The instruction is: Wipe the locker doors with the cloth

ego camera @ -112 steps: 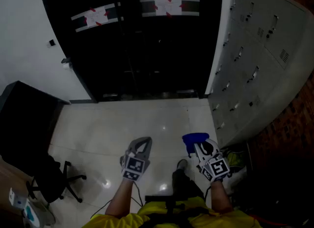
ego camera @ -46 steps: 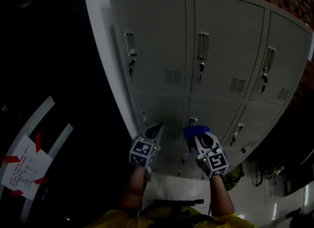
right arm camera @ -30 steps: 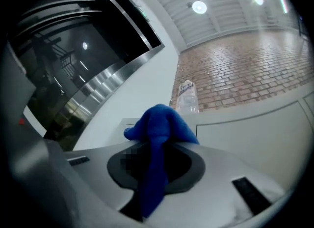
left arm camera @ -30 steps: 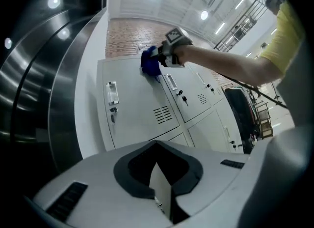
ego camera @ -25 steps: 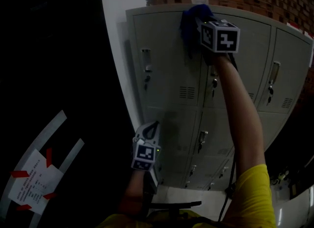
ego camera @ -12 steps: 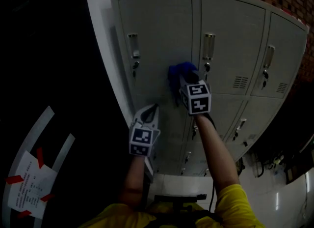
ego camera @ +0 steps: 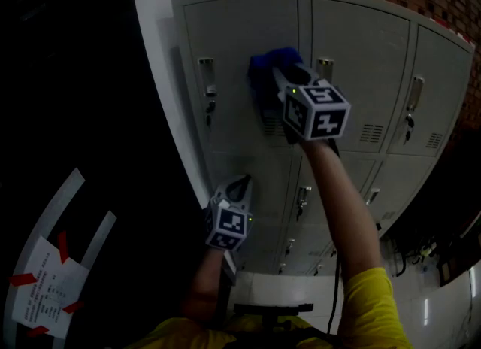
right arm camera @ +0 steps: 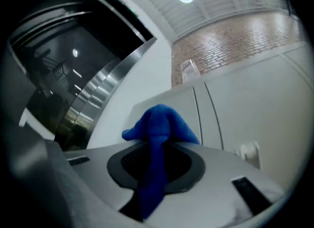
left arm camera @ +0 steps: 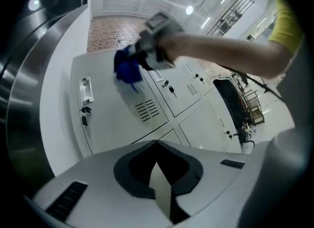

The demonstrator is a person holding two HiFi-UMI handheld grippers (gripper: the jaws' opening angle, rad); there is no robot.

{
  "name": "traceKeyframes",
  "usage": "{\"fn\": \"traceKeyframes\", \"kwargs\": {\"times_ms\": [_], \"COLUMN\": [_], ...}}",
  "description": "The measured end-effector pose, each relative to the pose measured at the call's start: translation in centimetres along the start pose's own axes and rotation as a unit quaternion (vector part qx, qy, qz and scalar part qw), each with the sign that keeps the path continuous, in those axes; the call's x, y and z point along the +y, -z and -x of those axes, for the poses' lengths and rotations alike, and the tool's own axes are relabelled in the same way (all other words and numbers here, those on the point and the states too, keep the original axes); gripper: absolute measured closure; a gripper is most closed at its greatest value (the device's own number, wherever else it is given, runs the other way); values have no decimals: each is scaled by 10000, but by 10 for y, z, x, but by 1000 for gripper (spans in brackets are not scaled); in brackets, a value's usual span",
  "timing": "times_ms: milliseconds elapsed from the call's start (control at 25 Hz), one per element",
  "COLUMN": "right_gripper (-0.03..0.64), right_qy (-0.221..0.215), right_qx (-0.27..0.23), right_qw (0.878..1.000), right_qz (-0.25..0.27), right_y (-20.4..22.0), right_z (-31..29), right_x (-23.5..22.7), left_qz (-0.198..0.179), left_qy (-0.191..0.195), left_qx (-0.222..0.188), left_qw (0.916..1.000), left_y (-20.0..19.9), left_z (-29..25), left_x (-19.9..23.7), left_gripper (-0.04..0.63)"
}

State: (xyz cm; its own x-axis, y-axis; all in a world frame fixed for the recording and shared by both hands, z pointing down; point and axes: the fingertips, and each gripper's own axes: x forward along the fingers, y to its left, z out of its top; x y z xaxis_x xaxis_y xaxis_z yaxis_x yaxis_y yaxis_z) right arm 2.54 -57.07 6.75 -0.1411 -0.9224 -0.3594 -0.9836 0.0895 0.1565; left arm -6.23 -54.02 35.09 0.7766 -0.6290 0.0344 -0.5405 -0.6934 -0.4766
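— Where does the cloth (ego camera: 267, 68) sit against the fingers?

— It is pinched in the right gripper (ego camera: 276, 80). A blue bunch puffs out past the tips, and a tail runs back down between the jaws. That bunch is at the top-left locker door (ego camera: 229, 39), on its right half, to the right of the door's handle (ego camera: 206, 69) and above its vent slots (left arm camera: 147, 109).

— Is it pressing on the door?

— From the left gripper's view it looks laid on the door's face, but the cloth is smeared there, so I can't swear to contact.

— What else is hard to read?

— From the head, the bunch covers the right fingertips, and the gripper's body hides most of the door's vent. The right gripper view cuts the tail of the cloth off at its lower edge. The head view is dim all over.

— And the fingers themselves?

— The right jaws are clamped on the cloth. The left gripper (ego camera: 239, 183) has its jaws pressed together with nothing between them. It hangs below the top-left door, in front of the door under it, and I can't tell whether it touches.
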Motion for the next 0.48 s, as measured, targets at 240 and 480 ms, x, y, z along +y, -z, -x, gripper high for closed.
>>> {"fn": "traceKeyframes", "kwargs": {"times_ms": [240, 480], "right_gripper": [549, 549], "right_qy": [178, -86], "right_qx": [137, 516], "right_qw": [9997, 9986], "right_qz": [29, 15], "right_y": [-112, 0], "right_z": [-80, -47], "right_x": [-21, 8], "left_qz": [-108, -192], "left_qy": [158, -88], "left_qx": [106, 255], "left_qw": [9998, 9995], "left_y": [-1, 12], "left_z": [5, 9], "left_x": [-9, 8], "left_gripper": [594, 594]}}
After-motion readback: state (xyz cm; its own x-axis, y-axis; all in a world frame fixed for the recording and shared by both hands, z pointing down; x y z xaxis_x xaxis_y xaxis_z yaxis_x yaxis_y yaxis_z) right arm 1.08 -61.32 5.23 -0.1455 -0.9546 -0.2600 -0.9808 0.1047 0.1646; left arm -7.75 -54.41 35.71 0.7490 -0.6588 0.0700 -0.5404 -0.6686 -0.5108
